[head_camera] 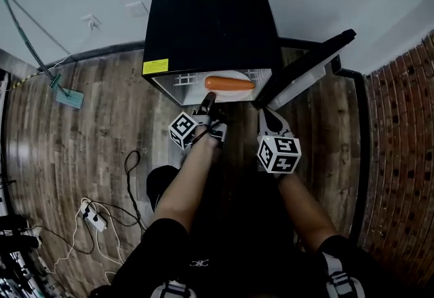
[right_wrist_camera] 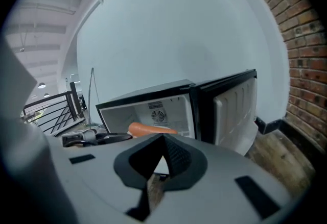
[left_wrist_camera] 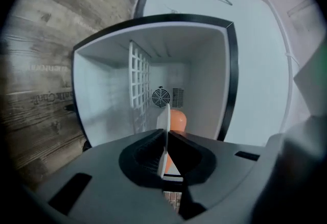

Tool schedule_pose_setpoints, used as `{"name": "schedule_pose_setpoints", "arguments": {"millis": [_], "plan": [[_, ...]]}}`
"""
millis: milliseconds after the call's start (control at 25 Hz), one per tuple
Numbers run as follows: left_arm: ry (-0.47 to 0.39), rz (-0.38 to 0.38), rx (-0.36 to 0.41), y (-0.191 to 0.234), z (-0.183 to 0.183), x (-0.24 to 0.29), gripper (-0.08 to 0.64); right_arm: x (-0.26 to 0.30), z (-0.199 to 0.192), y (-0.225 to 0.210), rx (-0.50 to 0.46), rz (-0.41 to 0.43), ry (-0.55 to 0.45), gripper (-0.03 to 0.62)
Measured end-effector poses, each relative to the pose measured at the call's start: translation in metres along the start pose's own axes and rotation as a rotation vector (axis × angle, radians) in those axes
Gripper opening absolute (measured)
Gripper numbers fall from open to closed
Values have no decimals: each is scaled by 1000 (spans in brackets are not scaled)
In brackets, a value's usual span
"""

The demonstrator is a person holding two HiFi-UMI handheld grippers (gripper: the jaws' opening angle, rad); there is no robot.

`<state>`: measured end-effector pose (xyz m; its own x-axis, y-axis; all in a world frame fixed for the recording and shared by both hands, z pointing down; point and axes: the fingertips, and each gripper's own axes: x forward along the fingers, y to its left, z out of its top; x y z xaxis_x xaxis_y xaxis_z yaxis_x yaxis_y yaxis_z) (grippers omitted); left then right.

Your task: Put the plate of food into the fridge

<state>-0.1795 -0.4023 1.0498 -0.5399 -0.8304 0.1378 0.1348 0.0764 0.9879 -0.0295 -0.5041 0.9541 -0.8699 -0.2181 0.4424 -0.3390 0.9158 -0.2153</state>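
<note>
left gripper [left_wrist_camera: 164, 154] jaws pinch the rim of a white plate [left_wrist_camera: 164, 128] seen edge-on, orange food item [left_wrist_camera: 178, 120] just behind it, open fridge [left_wrist_camera: 102, 100] ahead with wire shelf [left_wrist_camera: 139, 88] and round fan grille [left_wrist_camera: 160, 97], wood floor [left_wrist_camera: 36, 65] beside.

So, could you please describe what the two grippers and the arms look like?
The left gripper and right gripper each have a grey body, dark ribbed fingers and a white cube of black square markers. The forearms are unsleeved.
</note>
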Motion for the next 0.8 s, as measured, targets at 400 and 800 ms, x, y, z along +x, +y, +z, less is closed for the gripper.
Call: {"name": "schedule_pose_setpoints", "arguments": {"millis": [400, 800], "plan": [[-35, -20, 21, 24, 11, 94, 23, 5, -21, -31, 23, -15, -3, 14], [-57, 89, 136, 33, 30, 138, 20, 3, -45, -53, 34, -56, 22, 14]]}}
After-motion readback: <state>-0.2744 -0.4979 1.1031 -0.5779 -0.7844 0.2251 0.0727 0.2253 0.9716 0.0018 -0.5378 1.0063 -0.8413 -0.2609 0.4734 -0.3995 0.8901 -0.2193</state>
